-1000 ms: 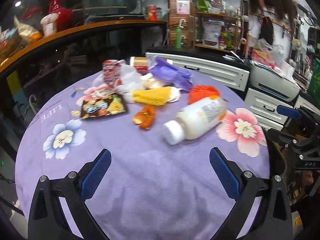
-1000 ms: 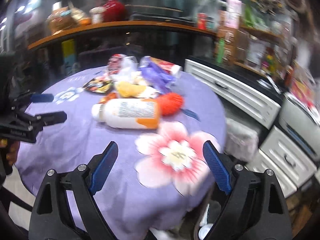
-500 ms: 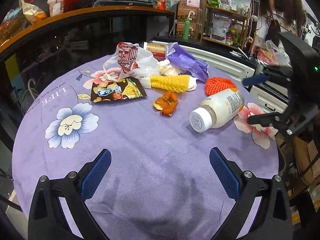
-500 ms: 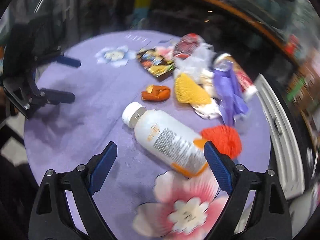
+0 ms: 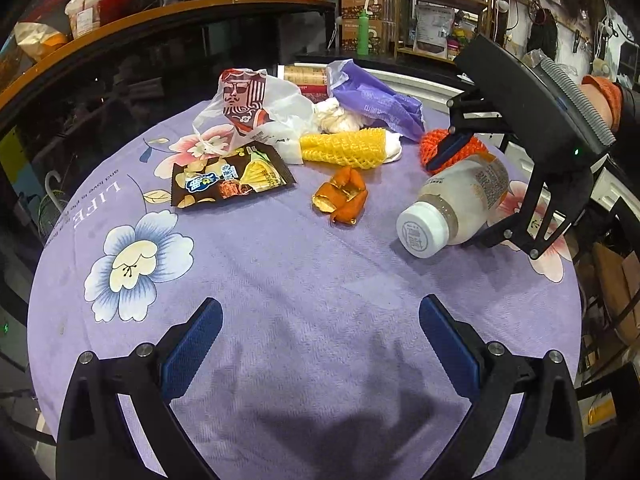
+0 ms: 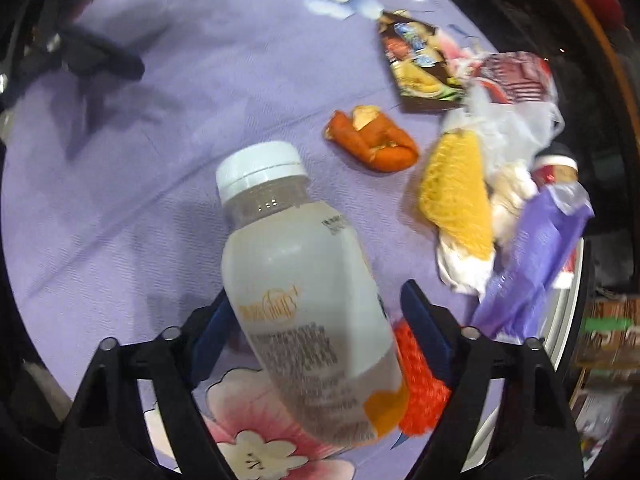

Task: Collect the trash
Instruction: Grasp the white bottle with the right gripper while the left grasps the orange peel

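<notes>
Trash lies on a round table with a purple flowered cloth (image 5: pixel 280 280). A white plastic bottle (image 5: pixel 456 204) (image 6: pixel 304 292) lies on its side with its cap toward the middle. My right gripper (image 6: pixel 316 316) (image 5: pixel 472 196) is open with its fingers on either side of the bottle's body, not closed on it. My left gripper (image 5: pixel 320 340) is open and empty above the near part of the cloth. An orange peel (image 5: pixel 342 198), a yellow foam net (image 5: pixel 344 148), a dark snack wrapper (image 5: pixel 230 178), a white printed bag (image 5: pixel 256 108), a purple bag (image 5: pixel 376 100) and an orange net (image 5: pixel 436 140) lie behind.
A dark curved counter with a wooden rim (image 5: pixel 120 28) runs behind the table. White drawers (image 5: pixel 420 80) and cluttered shelves (image 5: pixel 432 12) stand at the back right. A cardboard box (image 5: pixel 616 280) sits on the floor to the right of the table.
My right gripper has moved in over the table and down onto the bottle, so its fingers now straddle it. My left gripper has stayed nearly still.
</notes>
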### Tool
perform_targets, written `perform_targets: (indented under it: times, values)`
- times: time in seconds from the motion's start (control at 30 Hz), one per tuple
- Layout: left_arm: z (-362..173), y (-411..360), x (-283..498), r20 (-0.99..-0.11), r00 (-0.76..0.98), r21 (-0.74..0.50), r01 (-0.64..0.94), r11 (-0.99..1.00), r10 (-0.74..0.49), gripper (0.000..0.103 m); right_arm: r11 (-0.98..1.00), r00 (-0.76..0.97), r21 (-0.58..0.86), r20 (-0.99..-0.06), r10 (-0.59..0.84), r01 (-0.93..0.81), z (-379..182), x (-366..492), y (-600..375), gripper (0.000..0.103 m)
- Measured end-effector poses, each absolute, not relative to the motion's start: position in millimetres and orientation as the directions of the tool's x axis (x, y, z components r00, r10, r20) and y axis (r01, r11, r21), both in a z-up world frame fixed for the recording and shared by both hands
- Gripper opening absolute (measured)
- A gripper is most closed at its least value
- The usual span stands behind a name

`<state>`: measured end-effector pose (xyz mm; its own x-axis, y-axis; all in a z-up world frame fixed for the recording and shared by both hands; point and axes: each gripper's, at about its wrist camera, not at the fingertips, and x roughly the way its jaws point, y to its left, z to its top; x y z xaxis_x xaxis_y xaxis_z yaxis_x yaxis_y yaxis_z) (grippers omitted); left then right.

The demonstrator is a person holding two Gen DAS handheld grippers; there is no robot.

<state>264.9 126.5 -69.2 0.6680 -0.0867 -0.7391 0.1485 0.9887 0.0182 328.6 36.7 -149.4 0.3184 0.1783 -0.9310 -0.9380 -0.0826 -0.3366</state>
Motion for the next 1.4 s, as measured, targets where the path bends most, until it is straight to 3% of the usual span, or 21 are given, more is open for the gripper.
perform_targets:
  times: [0.13, 0.33, 0.53, 0.73, 1.03, 1.1, 1.17, 1.4]
  values:
    - [-74, 132, 272, -0.746, 0.659, -0.002, 0.144, 0.99, -0.098, 0.097, -0.057, 0.293, -0.31, -0.935, 0.201, -0.949, -143, 333, 33, 0.063]
    - [-77, 132, 283, -0.754, 0.647, -0.02, 0.154, 0.988, -0.116, 0.097, 0.017, 0.258, -0.263, -0.926, 0.275, -0.965, -124, 328, 19, 0.062]
    - [-74, 119, 311, -0.769, 0.621, -0.014, 0.223, 0.975, -0.153, 0.097, 0.179, 0.287, -0.23, -0.85, 0.442, -0.957, -79, 317, -27, 0.062]
    - [-83, 93, 357, -0.796, 0.586, 0.009, 0.266, 0.964, -0.154, 0.095, 0.314, 0.318, -0.168, -0.792, 0.521, -0.934, -66, 293, -69, 0.062]
    - [-101, 81, 394, -0.818, 0.565, 0.007, 0.201, 0.98, -0.11, 0.069, 0.454, 0.406, -0.133, -0.704, 0.583, -0.881, -73, 275, -97, 0.062]
    - [-101, 78, 393, -0.809, 0.579, 0.017, 0.196, 0.981, -0.101, 0.061, 0.486, 0.42, -0.112, -0.689, 0.591, -0.867, -75, 272, -103, 0.063]
    - [-100, 80, 391, -0.802, 0.59, 0.016, 0.171, 0.985, -0.089, 0.047, 0.518, 0.436, -0.09, -0.672, 0.599, -0.851, -79, 271, -108, 0.063]
    - [-96, 92, 383, -0.788, 0.607, -0.044, 0.114, 0.992, -0.105, 0.036, 0.617, 0.492, -0.009, -0.612, 0.619, -0.787, -91, 270, -120, 0.063]
